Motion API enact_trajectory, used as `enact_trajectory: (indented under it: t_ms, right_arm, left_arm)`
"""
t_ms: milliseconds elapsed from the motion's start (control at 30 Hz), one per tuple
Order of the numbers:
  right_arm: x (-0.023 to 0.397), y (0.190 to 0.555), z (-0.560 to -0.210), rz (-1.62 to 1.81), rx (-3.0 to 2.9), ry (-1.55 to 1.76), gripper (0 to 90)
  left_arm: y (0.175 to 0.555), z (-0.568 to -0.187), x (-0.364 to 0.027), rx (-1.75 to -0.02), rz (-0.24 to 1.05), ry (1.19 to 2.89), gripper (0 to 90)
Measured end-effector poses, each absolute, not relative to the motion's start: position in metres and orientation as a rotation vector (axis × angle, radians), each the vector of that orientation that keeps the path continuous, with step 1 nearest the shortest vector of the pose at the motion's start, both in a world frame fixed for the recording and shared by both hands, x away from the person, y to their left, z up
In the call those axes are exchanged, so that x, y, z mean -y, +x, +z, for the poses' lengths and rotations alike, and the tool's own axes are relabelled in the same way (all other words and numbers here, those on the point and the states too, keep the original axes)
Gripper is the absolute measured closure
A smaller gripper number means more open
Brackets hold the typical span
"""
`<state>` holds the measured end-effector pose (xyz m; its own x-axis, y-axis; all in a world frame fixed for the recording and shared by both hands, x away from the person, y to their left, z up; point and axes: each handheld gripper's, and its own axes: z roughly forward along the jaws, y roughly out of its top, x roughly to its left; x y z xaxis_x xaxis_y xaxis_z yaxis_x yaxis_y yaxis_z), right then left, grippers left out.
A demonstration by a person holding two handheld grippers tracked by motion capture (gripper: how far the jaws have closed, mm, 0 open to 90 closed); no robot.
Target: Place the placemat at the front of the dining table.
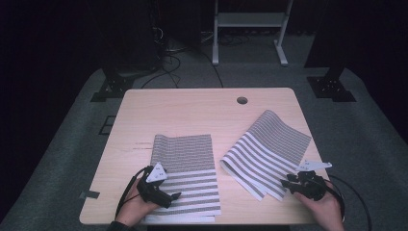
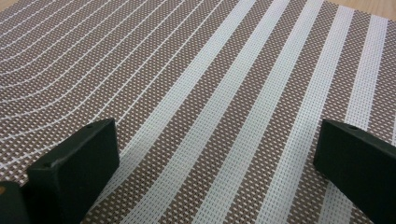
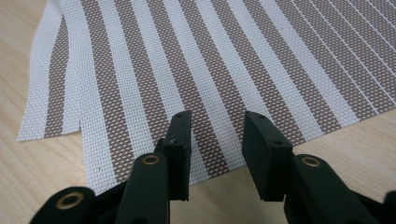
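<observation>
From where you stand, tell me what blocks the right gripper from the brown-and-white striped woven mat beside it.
Nothing visible does: the right gripper hangs with jaws apart over the near edge of the striped woven mat.

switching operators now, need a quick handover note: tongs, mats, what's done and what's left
Left tongs: jaws wide open, resting over the near part of the left mat, gripping nothing.
Right tongs: jaws part open at the near edge of the right mat, nothing pinched between them.
Left mat lies flat and square on the table; another layer seems to peek out under its near edge.
Right mat lies askew at the table's right side, its far end curling up; it looks like two layers, offset.
Done: both mats are out on the table.
Left, likely: grab the right mat and straighten or stack it.
</observation>
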<state>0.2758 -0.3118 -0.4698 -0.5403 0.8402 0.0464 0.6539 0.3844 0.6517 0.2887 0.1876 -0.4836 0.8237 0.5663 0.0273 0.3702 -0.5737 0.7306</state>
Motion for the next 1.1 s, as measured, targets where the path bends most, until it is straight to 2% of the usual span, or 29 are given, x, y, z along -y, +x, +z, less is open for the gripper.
enact_trajectory:
  t_ms: [400,1100]
  right_arm:
    - [0.308,0.307,-0.471,0.888,-2.321,1.299,65.8]
    - [0.297,0.380,-0.471,0.904,-2.316,1.290,65.9]
  left_arm:
    - [0.289,-0.484,-0.188,-0.683,0.331,2.245,0.0]
    - [0.289,-0.484,-0.188,-0.684,0.328,2.248,0.0]
